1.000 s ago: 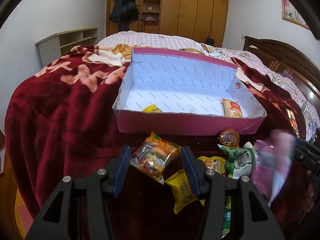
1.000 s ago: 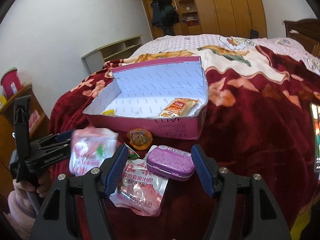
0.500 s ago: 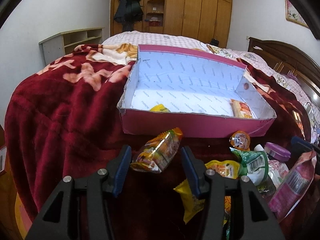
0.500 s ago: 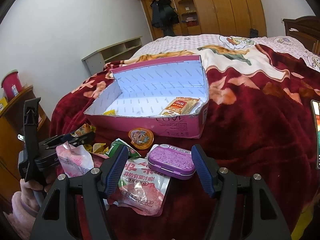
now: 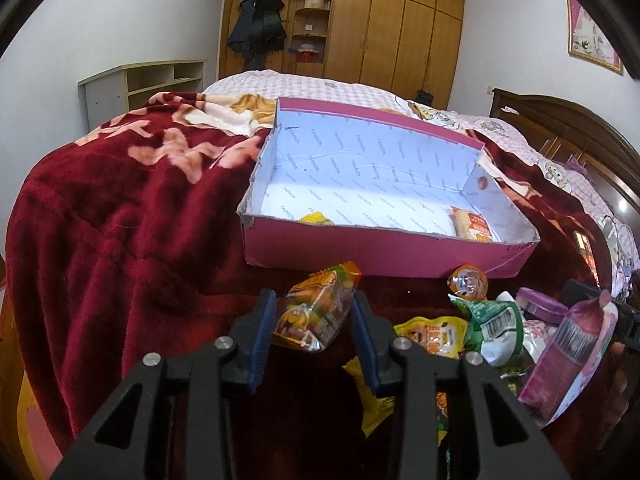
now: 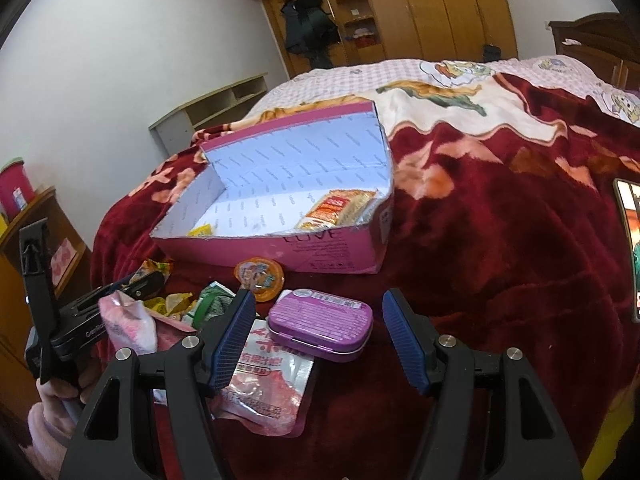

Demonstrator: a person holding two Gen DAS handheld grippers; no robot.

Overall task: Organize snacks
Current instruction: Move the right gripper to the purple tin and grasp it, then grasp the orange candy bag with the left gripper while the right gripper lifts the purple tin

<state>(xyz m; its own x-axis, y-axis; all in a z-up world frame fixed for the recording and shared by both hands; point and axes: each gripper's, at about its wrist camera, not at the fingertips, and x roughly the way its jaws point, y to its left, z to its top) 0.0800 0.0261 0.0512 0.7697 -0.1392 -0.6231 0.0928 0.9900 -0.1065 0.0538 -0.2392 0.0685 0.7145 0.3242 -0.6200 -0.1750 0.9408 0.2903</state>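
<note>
On the soft red blanket, the left gripper clamps a snack packet while the right gripper gapes around a purple tin; slick wrapping might slip short of the pink box.

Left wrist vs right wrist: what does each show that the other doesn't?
Left wrist only: the left hand-held gripper shut on an orange snack pack; a wall picture.
Right wrist only: the open right hand-held gripper around a purple tin; a red-white pouch.
Both: pink box, jelly cup, wardrobe.
</note>
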